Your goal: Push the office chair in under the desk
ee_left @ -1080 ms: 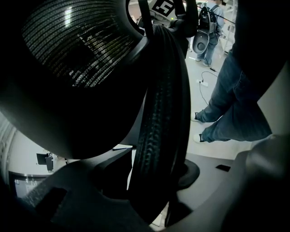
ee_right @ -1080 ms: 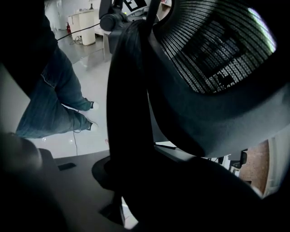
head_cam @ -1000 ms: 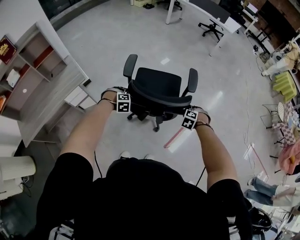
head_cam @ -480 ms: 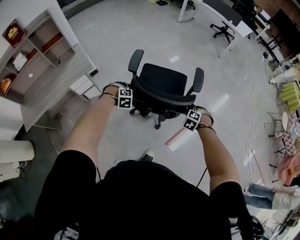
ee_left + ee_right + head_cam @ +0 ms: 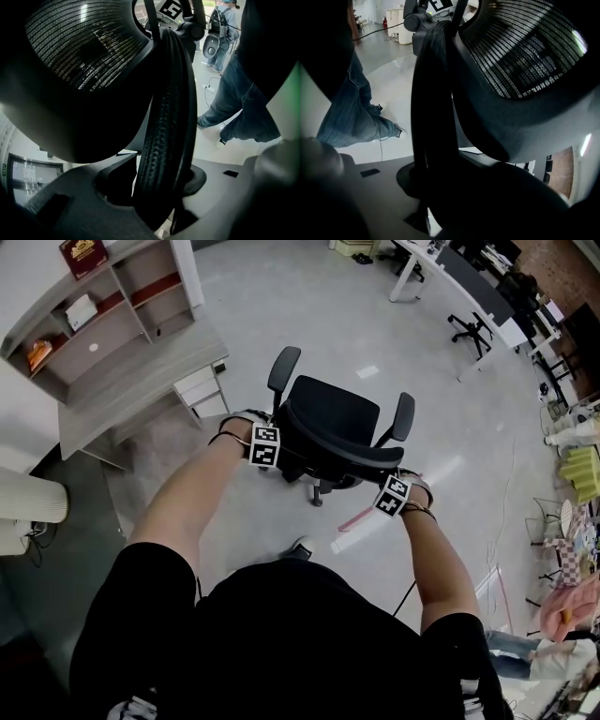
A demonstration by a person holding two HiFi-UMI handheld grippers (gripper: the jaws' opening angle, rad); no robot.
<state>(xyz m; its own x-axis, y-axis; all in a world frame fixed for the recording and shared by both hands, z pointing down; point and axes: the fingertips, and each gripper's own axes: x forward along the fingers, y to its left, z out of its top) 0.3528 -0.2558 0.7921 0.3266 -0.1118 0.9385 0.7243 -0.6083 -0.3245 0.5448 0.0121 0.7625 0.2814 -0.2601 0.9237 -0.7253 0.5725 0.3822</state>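
We locate the office chair [image 5: 336, 413] on open floor; it is not under the bench [image 5: 141, 381]. In the head view the bench, a grey top, lies to the upper left of the chair and well apart from it. A white drawer unit [image 5: 202, 390] stands between the chair and the bench, near the chair's armrest [image 5: 284, 367] on that side. A shelf unit [image 5: 103, 306] stands beyond the bench, farther from the chair.

The seat faces away from the person, so the backrest is the chair's near side. The castor base [image 5: 314, 488] shows below the backrest. A pink strip [image 5: 361, 515] lies on the floor just beside the base, on the chair's right-hand side. One shoe [image 5: 302, 547] of the person shows on the near side of the chair.

We see the left gripper [image 5: 265, 446] at the left end of the backrest top and the right gripper [image 5: 394, 495] at the right end.

In the left gripper view the backrest rim [image 5: 166, 131] runs upright between the jaws, and the jaws hold it at a middling width. The mesh panel [image 5: 89, 47] fills the area left of the rim, and legs in jeans [image 5: 243, 108] show right of it.

In the right gripper view the same rim passes between the jaws. These jaws have just been closing and clamp the rim at a narrower width. The mesh panel lies right of the rim.
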